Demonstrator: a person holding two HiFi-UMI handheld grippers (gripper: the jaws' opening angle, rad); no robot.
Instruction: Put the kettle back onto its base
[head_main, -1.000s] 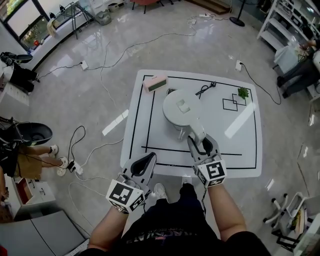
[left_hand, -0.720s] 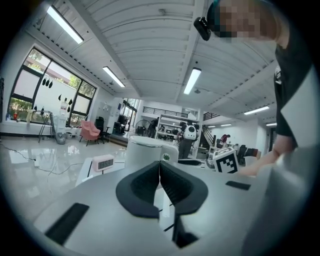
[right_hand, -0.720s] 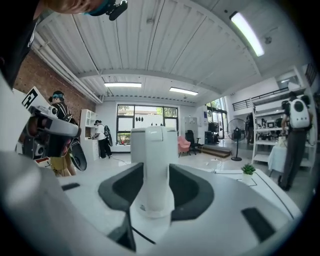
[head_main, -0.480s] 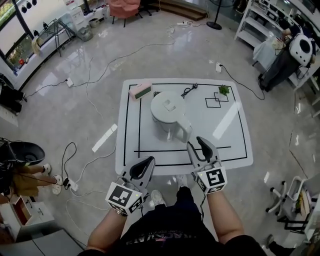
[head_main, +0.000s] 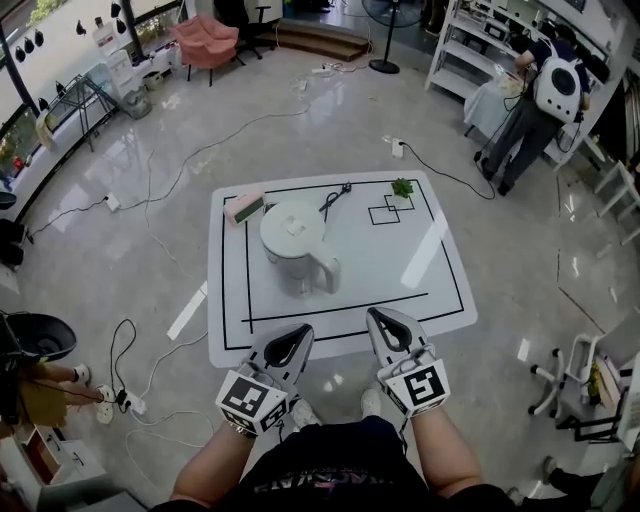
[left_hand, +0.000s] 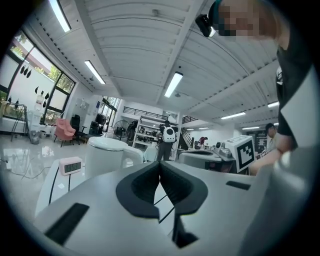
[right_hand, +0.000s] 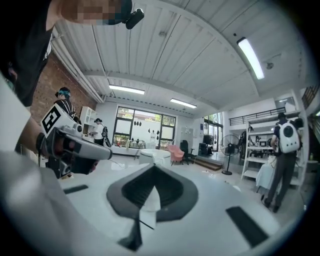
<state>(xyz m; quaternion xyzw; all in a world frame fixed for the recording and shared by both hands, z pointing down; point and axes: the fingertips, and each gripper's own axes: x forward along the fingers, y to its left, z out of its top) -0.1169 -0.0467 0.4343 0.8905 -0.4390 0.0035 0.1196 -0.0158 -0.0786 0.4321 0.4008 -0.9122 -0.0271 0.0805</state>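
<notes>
Kettle (head_main: 293, 240): upright on the tabletop (head_main: 400, 270).
Your left claw (head_main: 292, 338): nearer you than the kettle, closed, empty.
Your right claw (head_main: 385, 325): likewise, just snapped closed, empty.

Left hand-held gripper (head_main: 296, 333) closed, empty; right hand-held gripper (head_main: 384, 320) just closed, empty.

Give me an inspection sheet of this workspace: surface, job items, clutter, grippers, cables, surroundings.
Surface: white table with black outline marks.
Job's things: white kettle upright on the table; its base is not separately visible.
Clutter: pink clock behind the kettle; small green plant near the far edge.
Grippers: left gripper shut, empty; right gripper jaws have just closed, nothing between them; both apart from the kettle.
Cables: black cord on the table; floor cables.
Surroundings: person with backpack at shelves; pink armchair.
</notes>
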